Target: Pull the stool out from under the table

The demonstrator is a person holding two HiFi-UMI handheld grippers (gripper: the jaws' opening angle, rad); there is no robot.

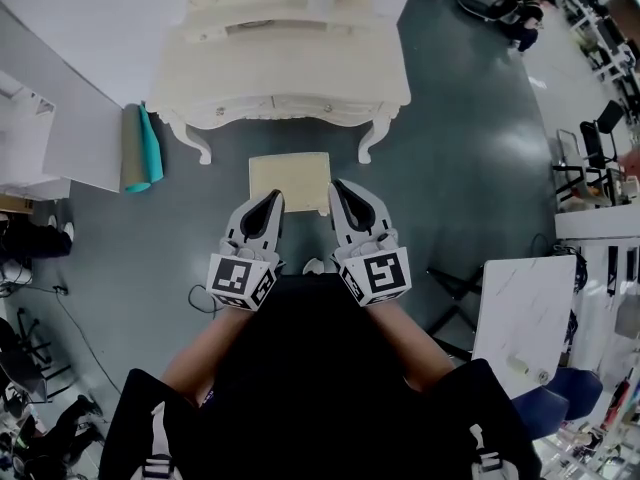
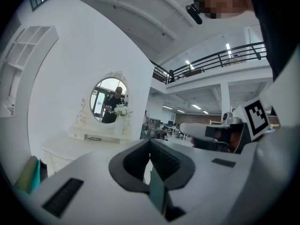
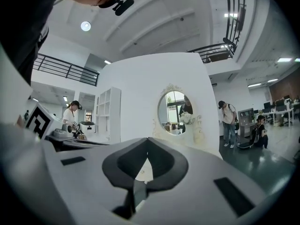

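The stool (image 1: 289, 180), with a square cream seat, stands on the dark floor just in front of the white dressing table (image 1: 285, 68), outside its front edge. My left gripper (image 1: 272, 198) and right gripper (image 1: 337, 186) are held side by side over the stool's near edge, both shut with nothing between the jaws. In the left gripper view the left gripper (image 2: 150, 142) points level at the table (image 2: 70, 146) and its oval mirror (image 2: 109, 100). In the right gripper view the right gripper (image 3: 147, 140) faces the same mirror (image 3: 174, 112). Neither gripper view shows the stool.
A rolled teal and tan mat (image 1: 140, 150) lies left of the dressing table. A white shelf unit (image 1: 40, 138) stands further left. A marble-topped table (image 1: 520, 318) is at my right, with black chairs (image 1: 590, 158) beyond it. Cables trail on the floor at the left.
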